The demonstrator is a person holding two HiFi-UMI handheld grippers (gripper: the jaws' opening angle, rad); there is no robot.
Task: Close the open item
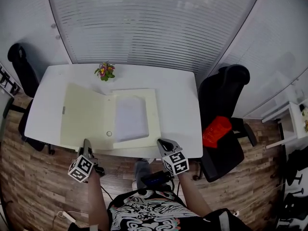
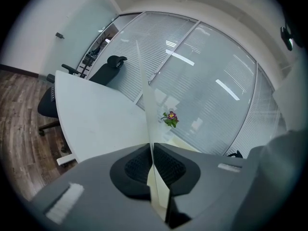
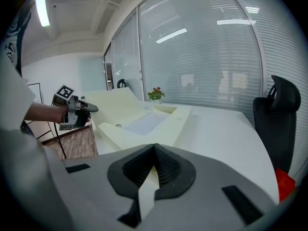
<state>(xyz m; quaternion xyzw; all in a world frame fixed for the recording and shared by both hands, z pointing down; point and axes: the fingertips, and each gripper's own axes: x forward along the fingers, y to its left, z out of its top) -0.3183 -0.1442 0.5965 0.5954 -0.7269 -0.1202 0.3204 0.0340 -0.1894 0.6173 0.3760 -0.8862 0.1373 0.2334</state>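
While the head view shows the open folder (image 1: 153, 114) in the middle of the table (image 1: 178, 109), its flap (image 1: 84, 114) spread left and paper (image 1: 131, 118) in the tray, it is too far off to show my jaws. My left gripper (image 2: 153, 165) view settles that side: the jaws are clamped on the flap's near edge, and the flap runs up from them edge-on as a thin sheet. The right gripper view adds that the flap is tilted up off the table. My right gripper (image 3: 154, 150) sits at the folder's near right corner, jaws closed with a cream strip pinched between them. The gripper body hides where that strip joins the folder. The left gripper view cuts off most of the tray, showing only a sliver near the plant (image 2: 170, 118).
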